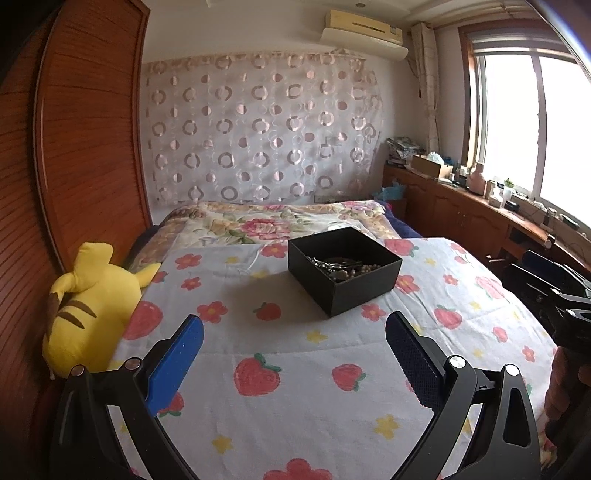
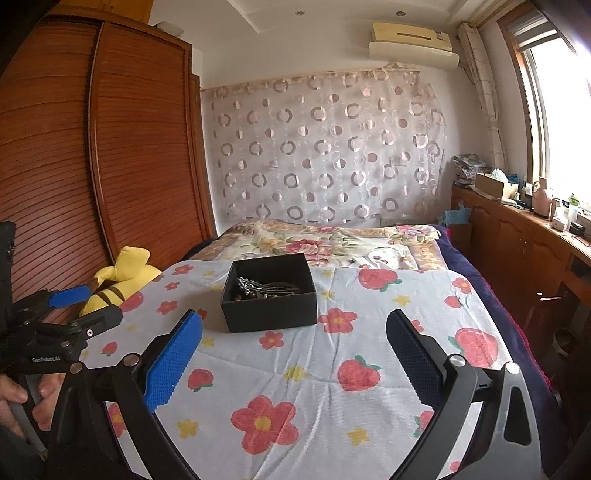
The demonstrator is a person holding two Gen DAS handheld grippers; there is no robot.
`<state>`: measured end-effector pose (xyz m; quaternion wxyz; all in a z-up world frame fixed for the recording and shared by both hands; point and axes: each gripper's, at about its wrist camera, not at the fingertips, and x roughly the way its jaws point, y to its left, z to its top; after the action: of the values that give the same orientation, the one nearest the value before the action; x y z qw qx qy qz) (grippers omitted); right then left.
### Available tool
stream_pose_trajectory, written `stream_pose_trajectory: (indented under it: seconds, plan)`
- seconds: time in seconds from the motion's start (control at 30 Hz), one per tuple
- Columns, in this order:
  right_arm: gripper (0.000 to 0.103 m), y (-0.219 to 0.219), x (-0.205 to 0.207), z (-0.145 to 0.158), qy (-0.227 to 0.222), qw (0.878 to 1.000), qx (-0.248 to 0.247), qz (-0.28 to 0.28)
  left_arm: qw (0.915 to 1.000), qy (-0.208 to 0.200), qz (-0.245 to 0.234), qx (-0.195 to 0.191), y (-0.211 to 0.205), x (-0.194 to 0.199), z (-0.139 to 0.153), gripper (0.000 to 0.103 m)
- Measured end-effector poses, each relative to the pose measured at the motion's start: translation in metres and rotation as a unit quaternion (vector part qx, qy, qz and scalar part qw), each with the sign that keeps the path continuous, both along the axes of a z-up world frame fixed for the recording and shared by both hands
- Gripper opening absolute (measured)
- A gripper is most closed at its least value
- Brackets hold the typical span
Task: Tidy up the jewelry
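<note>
My left claw [image 1: 294, 332] and right claw [image 2: 294, 334] both gape wide, ribbed pads bare, above the nubbly strawberry-print sheet [image 1: 295, 376]. Ahead on it sits a square matte black box [image 1: 344, 270], lidless, holding tangled beads and silvery chains [image 2: 264, 288].

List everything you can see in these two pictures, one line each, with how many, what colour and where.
box: one, black, open, on the cloth mid-bed.
jewelry: a tangle, silver and brown beads, inside the box; count unclear.
cloth: one, pale with red strawberries and flowers, spread over the bed.
quilt: one, floral, beyond the cloth.
plush toy: one, yellow, at the bed's left edge.
wardrobe: brown wood, left wall.
curtain: one, sheer with circles, back wall.
air conditioner: one, cream, above the curtain.
counter: brown, cluttered, under the window.
left tool: open, empty, blue pads.
right tool: open, empty.
</note>
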<state>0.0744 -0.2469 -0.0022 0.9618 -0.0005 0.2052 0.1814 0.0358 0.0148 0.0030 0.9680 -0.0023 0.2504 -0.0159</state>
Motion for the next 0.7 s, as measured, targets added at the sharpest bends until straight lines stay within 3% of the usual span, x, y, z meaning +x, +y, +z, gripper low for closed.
stream_pose_trajectory:
  seconds: [0.7]
  plan:
    - [0.101, -0.001, -0.004, -0.005, 0.001, 1.0, 0.004, -0.003, 0.9999, -0.014, 0.004, -0.001, -0.006, -0.009, 0.01, 0.095]
